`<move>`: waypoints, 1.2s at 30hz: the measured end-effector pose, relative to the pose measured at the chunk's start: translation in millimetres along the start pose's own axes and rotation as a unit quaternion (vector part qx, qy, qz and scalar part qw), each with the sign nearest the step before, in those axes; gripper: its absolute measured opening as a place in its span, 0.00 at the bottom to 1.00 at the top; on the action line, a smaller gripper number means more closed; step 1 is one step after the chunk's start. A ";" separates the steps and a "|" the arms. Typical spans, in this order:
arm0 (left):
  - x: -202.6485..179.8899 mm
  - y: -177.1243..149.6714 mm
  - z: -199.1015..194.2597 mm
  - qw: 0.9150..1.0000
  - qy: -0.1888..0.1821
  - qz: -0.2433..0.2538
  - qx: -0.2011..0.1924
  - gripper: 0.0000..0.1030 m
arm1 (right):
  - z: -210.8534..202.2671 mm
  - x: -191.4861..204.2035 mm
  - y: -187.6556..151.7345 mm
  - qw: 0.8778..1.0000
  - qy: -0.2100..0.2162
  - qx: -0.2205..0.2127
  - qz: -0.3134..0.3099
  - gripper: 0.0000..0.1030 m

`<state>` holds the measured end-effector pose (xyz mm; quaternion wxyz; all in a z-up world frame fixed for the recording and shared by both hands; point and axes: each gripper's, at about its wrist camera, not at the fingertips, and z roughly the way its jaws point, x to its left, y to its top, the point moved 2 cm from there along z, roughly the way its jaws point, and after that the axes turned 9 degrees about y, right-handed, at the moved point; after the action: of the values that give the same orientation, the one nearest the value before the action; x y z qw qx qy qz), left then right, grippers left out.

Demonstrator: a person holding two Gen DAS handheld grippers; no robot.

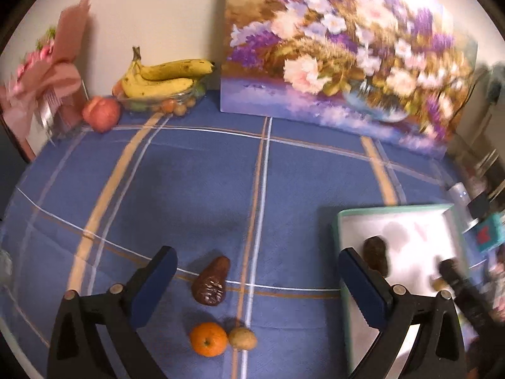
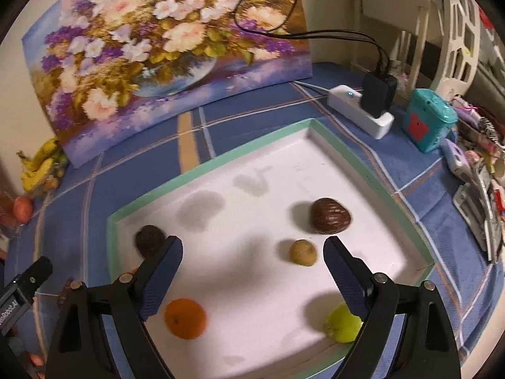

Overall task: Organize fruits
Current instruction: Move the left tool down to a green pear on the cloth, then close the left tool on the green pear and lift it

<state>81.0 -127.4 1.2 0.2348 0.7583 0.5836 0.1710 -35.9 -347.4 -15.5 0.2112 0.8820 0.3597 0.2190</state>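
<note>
In the left wrist view my left gripper (image 1: 257, 279) is open and empty over the blue cloth, above a brown avocado (image 1: 211, 282), an orange (image 1: 208, 338) and a small tan fruit (image 1: 242, 338). A white tray with a green rim (image 1: 339, 252) lies to its right with a dark fruit (image 1: 375, 254) inside. In the right wrist view my right gripper (image 2: 254, 257) is open and empty above the tray (image 2: 132, 210). The tray holds an orange (image 2: 185, 318), a tan fruit (image 2: 303, 252), a brown avocado (image 2: 329, 215), a green fruit (image 2: 342, 327) and a dark fruit (image 2: 148, 239).
A flower painting (image 1: 331, 47) leans on the wall at the back. A glass bowl with bananas (image 1: 164, 79) and a red apple (image 1: 101, 113) stand at the back left by a pink bouquet (image 1: 47, 75). A power strip with charger (image 2: 366, 107), a teal box (image 2: 427, 124) and clutter lie right of the tray.
</note>
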 end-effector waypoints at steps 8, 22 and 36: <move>40.0 -10.6 -18.8 0.999 -0.001 -0.039 0.002 1.00 | -4.1 26.0 -17.1 0.999 0.019 0.025 -0.030 0.88; 96.4 -71.0 -16.0 0.992 -0.003 -0.110 0.069 0.99 | -23.1 58.2 -49.7 0.996 0.055 0.043 -0.046 0.88; 126.2 -97.3 -7.7 0.977 -0.036 -0.163 0.135 0.71 | -28.9 76.3 -74.7 0.994 0.070 0.066 -0.049 0.88</move>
<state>31.4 15.9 -48.3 0.1757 0.6831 0.7085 0.0223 -42.7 -237.0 -13.7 0.1372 0.8578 0.4304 0.2452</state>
